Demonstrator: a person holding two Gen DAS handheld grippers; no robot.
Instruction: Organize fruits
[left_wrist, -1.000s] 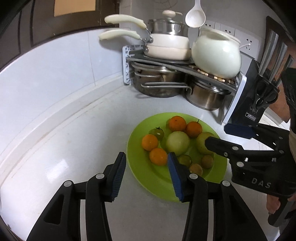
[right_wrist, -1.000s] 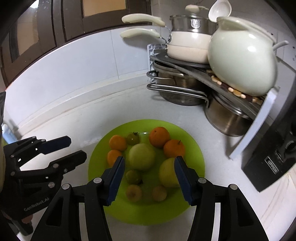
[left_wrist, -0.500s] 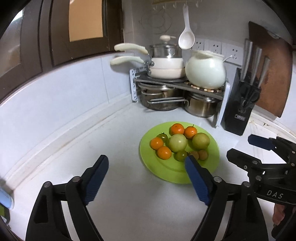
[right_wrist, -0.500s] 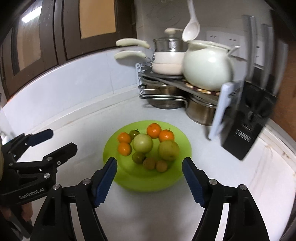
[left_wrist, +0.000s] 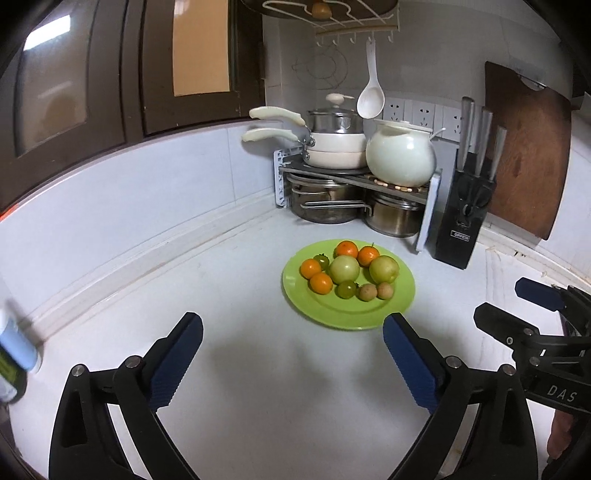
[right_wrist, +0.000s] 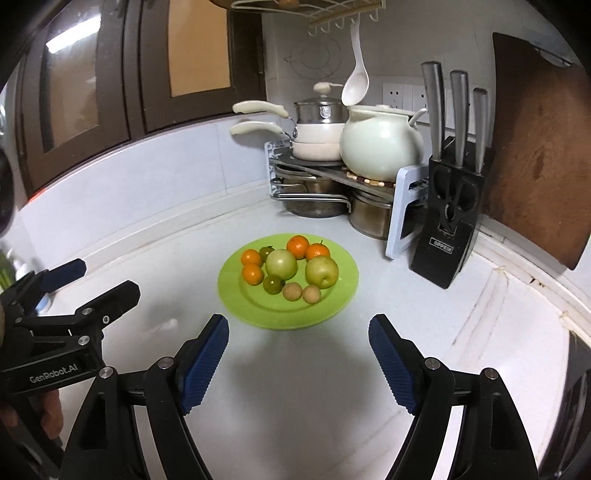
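A green plate (left_wrist: 325, 315) (right_wrist: 258, 312) sits on the white counter and holds several fruits: small oranges (left_wrist: 320, 283) (right_wrist: 297, 246), two pale green apples (left_wrist: 344, 268) (right_wrist: 321, 271), green tomatoes (left_wrist: 346, 289) and two small brown fruits (right_wrist: 311, 294). My left gripper (left_wrist: 291, 332) is open and empty, well back from the plate. My right gripper (right_wrist: 298, 332) is open and empty, also back from the plate. Each gripper shows in the other's view, the right (left_wrist: 532, 306) and the left (right_wrist: 88, 280).
A pot rack (left_wrist: 354, 177) with pans, steel pots and a white ceramic pot (left_wrist: 400, 157) stands in the corner. A black knife block (left_wrist: 463, 218) and a wooden cutting board (left_wrist: 524, 147) stand at the right. A bottle (left_wrist: 14, 347) stands at the far left.
Both grippers have pulled back and up from the plate, and their jaws have opened wider. The fruits have not moved.
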